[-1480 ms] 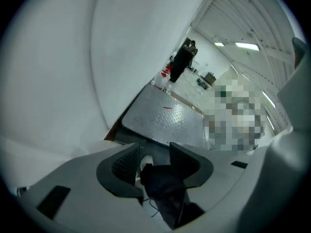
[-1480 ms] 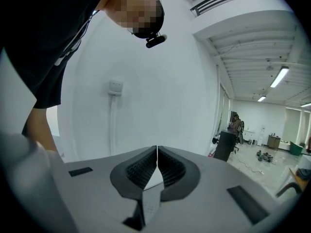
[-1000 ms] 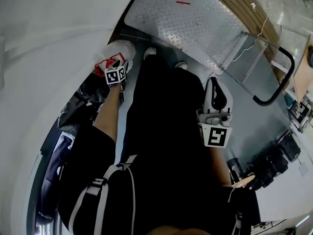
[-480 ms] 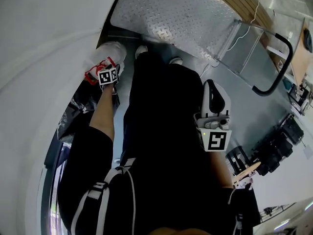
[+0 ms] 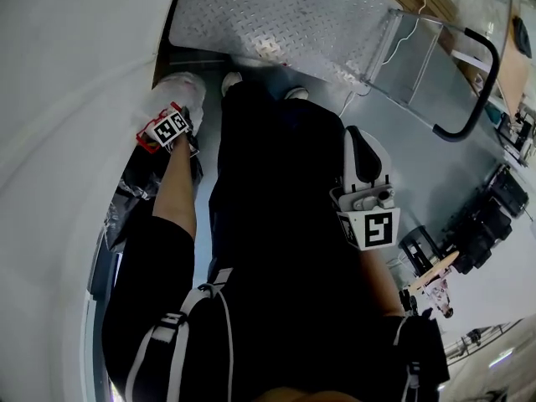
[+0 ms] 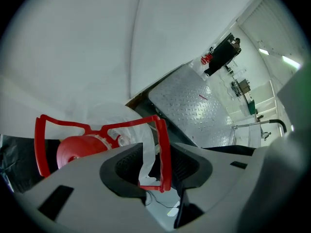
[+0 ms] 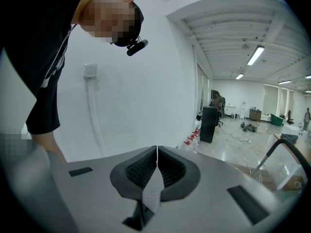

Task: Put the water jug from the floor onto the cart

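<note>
The water jug point(image 5: 184, 89) is a clear bottle with a red carry handle point(image 6: 163, 144) and a red cap point(image 6: 74, 150). My left gripper point(image 5: 176, 115) is shut on that handle; in the left gripper view its upright red bar is pinched between the dark pads point(image 6: 127, 171). The jug hangs beside my left leg, just short of the cart's diamond-plate deck point(image 5: 285, 15), which also lies beyond the jug in the left gripper view point(image 6: 194, 106). My right gripper point(image 5: 362, 141) is at my right side, shut point(image 7: 156, 154) with nothing between its jaws.
The cart's black push handle point(image 5: 484, 74) rises at the right. A white wall point(image 5: 50, 141) curves along the left, with a black bag point(image 5: 134, 191) at its foot. Dark equipment point(image 5: 481, 233) sits on the floor at the right.
The left gripper and the jug have drifted left in the head view, still gripped. The cart deck has slid toward the top edge. The right gripper has barely moved.
</note>
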The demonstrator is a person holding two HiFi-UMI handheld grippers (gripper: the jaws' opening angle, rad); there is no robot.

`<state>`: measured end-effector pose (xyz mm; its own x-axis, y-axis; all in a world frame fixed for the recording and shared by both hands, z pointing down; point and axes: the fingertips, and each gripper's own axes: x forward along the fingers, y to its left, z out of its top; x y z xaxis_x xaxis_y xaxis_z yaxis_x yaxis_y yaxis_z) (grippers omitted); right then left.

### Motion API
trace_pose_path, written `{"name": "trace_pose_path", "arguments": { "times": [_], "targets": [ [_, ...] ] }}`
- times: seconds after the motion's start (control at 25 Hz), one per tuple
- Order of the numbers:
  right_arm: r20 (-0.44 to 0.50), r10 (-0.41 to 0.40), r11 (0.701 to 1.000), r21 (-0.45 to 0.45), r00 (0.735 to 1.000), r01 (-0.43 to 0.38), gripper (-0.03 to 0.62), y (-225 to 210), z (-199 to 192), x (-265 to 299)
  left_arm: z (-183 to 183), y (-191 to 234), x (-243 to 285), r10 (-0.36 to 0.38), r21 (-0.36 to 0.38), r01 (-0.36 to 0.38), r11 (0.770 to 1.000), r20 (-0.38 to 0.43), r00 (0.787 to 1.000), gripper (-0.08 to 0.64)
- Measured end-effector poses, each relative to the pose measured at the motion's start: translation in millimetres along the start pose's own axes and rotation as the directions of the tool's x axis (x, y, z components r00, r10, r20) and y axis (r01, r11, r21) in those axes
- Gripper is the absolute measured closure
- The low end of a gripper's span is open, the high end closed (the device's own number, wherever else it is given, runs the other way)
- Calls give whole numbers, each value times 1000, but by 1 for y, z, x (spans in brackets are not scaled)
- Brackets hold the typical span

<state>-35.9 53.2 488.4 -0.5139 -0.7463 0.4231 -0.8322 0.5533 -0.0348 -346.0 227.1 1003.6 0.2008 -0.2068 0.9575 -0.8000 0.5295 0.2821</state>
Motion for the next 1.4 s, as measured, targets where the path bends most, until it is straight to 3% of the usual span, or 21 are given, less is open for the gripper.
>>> {"name": "trace_pose_path", "arguments": {
  "times": [0.2,0.56,0.76,0.88,1.0,1.24,1.4],
  "targets": [
    [-6,13,1000,14,1000,-13,572,1,-5,-1,-8,-13,4,-25,45,29,999,-77,997,505],
    [-7,18,998,53,1000,-18,572,4,8,-4,-16,10,-21,10,7,-9,1000,-92,996,512],
    [18,70,997,18,997,-70,572,22,35,-11,-2,24,-61,27,-48,-30,998,-59,998,511],
    [60,93,995,32,994,-95,572,27,54,-27,-6,5,-92,-5,-78,2,997,-37,999,511],
    [101,53,997,45,994,-58,572,24,63,-27,-6,-12,-112,-30,-84,30,996,-6,1000,509],
    [190,22,999,41,982,-30,574,7,97,-46,-4,-88,-140,-151,-17,151,988,2,989,505],
    [213,-60,997,-27,975,68,574,-11,109,-57,16,-122,-143,-168,54,169,984,-12,986,503]
  ]
}}
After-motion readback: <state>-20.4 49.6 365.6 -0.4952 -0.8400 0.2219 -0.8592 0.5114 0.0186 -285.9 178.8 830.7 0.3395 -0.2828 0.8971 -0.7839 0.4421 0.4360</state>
